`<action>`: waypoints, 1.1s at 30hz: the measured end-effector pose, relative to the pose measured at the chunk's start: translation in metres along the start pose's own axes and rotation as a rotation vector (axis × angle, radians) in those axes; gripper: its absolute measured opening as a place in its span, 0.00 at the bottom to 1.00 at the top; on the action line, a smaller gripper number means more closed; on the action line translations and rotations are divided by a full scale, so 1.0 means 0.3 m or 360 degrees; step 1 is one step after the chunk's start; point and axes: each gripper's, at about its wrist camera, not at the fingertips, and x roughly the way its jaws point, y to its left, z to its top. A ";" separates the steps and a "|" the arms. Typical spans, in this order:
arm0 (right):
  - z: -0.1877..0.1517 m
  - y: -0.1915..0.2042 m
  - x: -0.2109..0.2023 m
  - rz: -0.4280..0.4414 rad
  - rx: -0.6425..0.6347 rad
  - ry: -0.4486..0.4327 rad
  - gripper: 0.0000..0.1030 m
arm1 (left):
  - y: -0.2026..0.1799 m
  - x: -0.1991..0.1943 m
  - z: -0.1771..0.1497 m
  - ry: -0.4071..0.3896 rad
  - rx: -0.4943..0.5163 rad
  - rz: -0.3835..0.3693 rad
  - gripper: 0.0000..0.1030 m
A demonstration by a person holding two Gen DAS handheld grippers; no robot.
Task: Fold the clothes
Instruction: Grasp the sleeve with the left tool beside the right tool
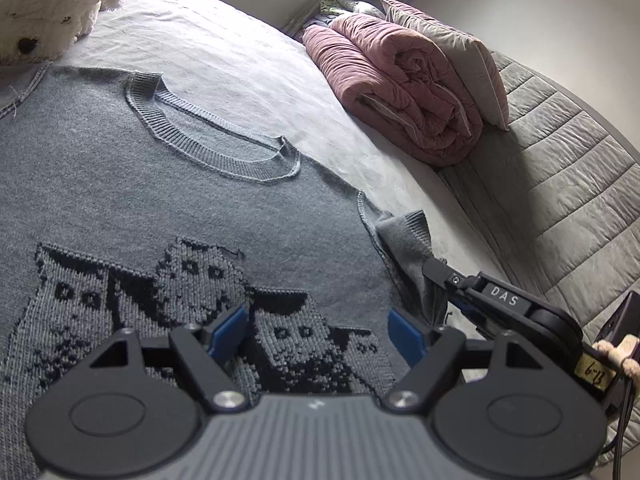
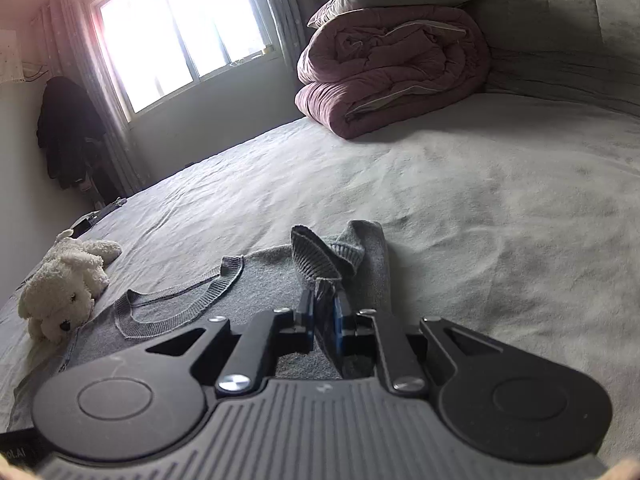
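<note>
We see the grey sweater [image 1: 160, 200] flat on the bed sheet [image 1: 248, 68], collar toward the plush dog [image 1: 48, 12] (far side); right gripper [image 2: 324, 320] pinches its sleeve [image 2: 320, 260], left gripper [image 1: 320, 332] gapes empty; pink duvet [image 1: 400, 92] well apart

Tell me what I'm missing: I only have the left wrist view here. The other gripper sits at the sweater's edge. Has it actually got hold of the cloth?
Observer: Yes. In the right wrist view the right gripper is shut on the sleeve, whose ribbed cuff sticks up past the fingers.
Operator: Is the room lit by a lamp?
Observer: A bright window stands beyond the far edge of the bed.
Operator: Anything else over there?
Observer: Dark clothing hangs in the corner left of the window.
</note>
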 end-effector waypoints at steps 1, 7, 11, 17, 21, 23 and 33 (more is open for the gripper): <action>0.001 0.001 0.002 0.0032 0.0004 0.0017 0.12 | -0.003 -0.001 0.008 0.0021 -0.0018 0.0011 0.77; -0.006 0.000 0.019 0.0160 0.0023 0.0136 0.12 | -0.057 0.024 0.091 0.0048 -0.0004 0.0001 0.75; -0.020 0.015 0.018 0.0248 0.0020 0.0203 0.12 | -0.104 0.060 0.140 0.0056 0.0048 -0.0016 0.75; -0.045 0.028 0.041 0.0322 0.0006 0.0300 0.12 | -0.145 0.127 0.162 0.0050 0.0229 0.0030 0.71; -0.057 0.007 0.058 0.0370 0.0018 0.0365 0.12 | -0.146 0.171 0.156 0.0092 0.0406 0.0013 0.67; -0.058 -0.009 0.061 0.0397 0.0044 0.0386 0.13 | -0.150 0.193 0.147 0.0119 0.0524 0.0051 0.60; -0.068 0.011 0.062 0.0407 -0.0024 0.0399 0.13 | -0.158 0.254 0.144 0.0128 0.0620 0.0076 0.47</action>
